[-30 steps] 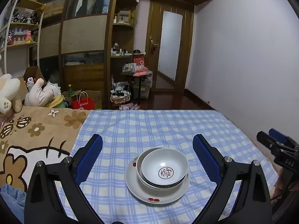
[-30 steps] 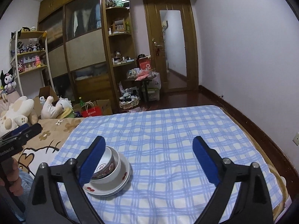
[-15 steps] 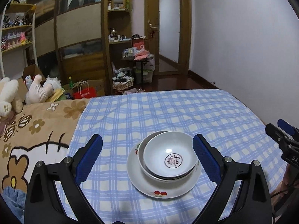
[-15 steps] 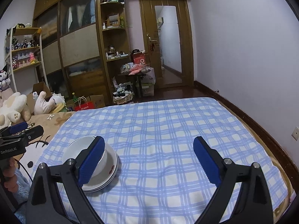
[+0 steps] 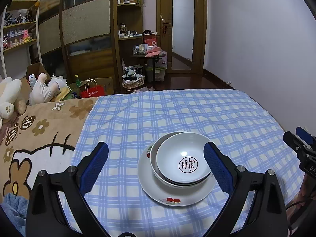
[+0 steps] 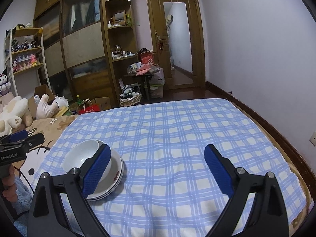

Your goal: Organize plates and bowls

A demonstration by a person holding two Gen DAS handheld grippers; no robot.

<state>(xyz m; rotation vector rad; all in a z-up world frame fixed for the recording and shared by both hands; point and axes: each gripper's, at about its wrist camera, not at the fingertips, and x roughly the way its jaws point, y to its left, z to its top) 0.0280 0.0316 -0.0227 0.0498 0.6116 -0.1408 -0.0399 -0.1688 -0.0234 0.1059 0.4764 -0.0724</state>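
A white bowl [image 5: 183, 162] with a red character inside sits on top of a stack on the blue checked cloth [image 5: 177, 114]. Under it are a wider bowl [image 5: 156, 154] and a white plate [image 5: 173, 195] with red cherries. My left gripper [image 5: 156, 150] is open, and the stack lies between and just beyond its blue pads. My right gripper [image 6: 158, 152] is open and empty over the cloth. In the right wrist view the bowl [image 6: 83, 156] and plates [image 6: 112, 175] sit at the left, partly hidden behind the left finger [image 6: 96, 169].
A brown cartoon blanket [image 5: 35, 138] covers the bed left of the cloth, with plush toys [image 5: 11, 96] at its far end. The wall [image 6: 266, 59] runs close on the right. Wardrobe, shelves, a cluttered small table [image 5: 150, 55] and a door stand beyond the bed.
Both grippers have come lower and closer to the stack. It looks larger in the left wrist view, and in the right wrist view it has slid behind the left finger.
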